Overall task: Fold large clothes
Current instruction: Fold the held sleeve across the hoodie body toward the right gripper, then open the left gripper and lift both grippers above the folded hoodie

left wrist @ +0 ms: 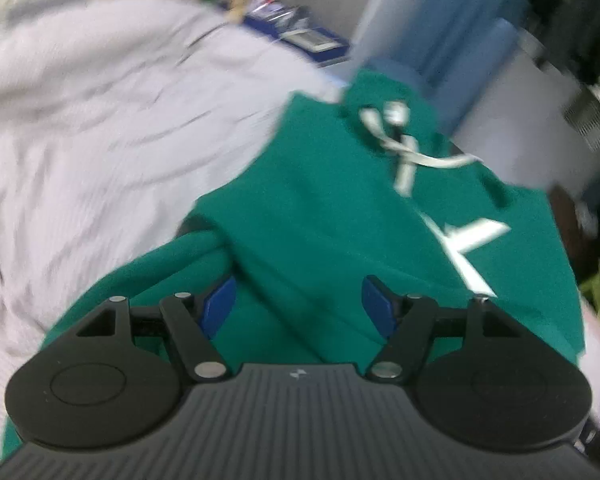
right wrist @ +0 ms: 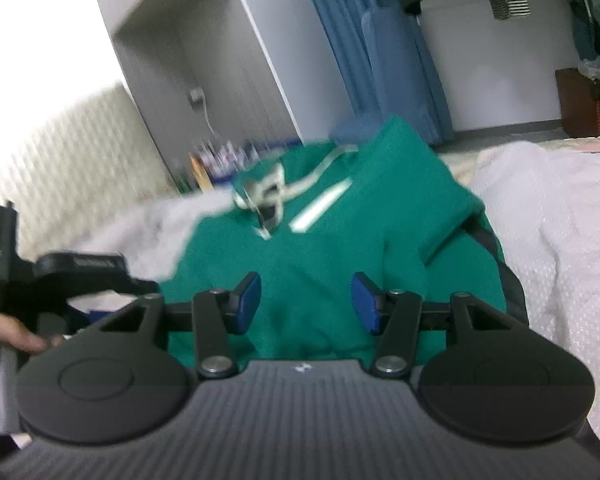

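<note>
A green hoodie (left wrist: 320, 208) with white drawstrings (left wrist: 408, 152) lies on a pale bed cover (left wrist: 100, 128). It is partly folded, with a sleeve laid across the body. My left gripper (left wrist: 298, 306) is open just above the hoodie's near part, with nothing between its blue pads. In the right wrist view the same hoodie (right wrist: 324, 248) fills the middle, its drawstrings (right wrist: 268, 196) blurred. My right gripper (right wrist: 306, 302) is open over the near hem, holding nothing. The left gripper (right wrist: 60, 280) shows at the left edge of that view, held in a hand.
A white wardrobe (right wrist: 228, 80) and blue curtain (right wrist: 384, 60) stand beyond the bed. A cluttered blue table (left wrist: 296, 28) sits past the far edge. A brown cabinet (right wrist: 584, 104) is at the far right. The bed cover (right wrist: 560, 220) spreads to the right.
</note>
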